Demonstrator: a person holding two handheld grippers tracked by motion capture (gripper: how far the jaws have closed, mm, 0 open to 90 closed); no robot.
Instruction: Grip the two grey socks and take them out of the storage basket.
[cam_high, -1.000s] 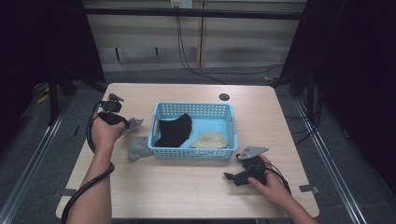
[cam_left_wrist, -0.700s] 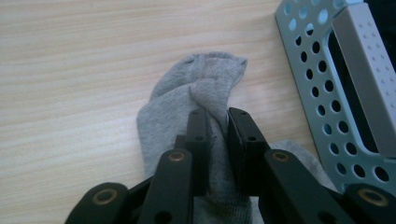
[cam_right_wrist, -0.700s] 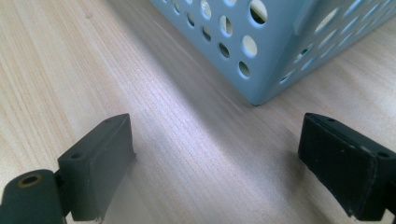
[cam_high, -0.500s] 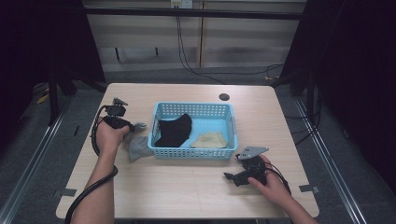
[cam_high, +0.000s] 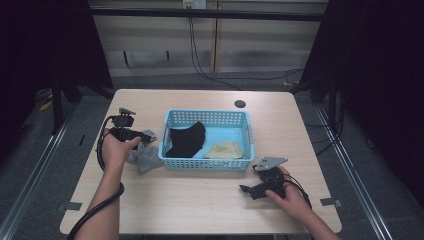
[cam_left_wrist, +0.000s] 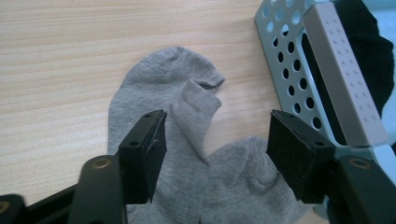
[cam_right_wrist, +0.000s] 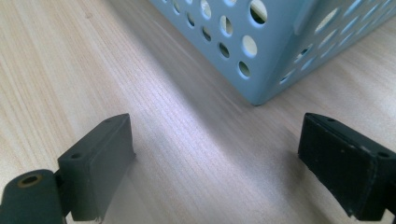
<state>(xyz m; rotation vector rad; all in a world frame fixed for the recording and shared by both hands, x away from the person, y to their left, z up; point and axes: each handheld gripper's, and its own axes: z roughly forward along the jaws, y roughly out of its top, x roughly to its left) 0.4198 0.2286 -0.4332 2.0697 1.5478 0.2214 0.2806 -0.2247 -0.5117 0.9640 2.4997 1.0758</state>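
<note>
Pale wood table (cam_high: 200, 200) (dark surrounds), blue basket (cam_high: 206, 164), left gripper (cam_left_wrist: 215, 149) and right gripper (cam_right_wrist: 217, 163) fingers apart

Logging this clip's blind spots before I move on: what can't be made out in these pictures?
- Grey sock: its near end is cut off by the bottom edge of the left gripper view, behind the open left claw.
- Black cloth in the blue basket: high view, too small to identify.
- Yellowish item: likewise.
- Right claw: open over bare table; basket contents hidden by its wall.
</note>
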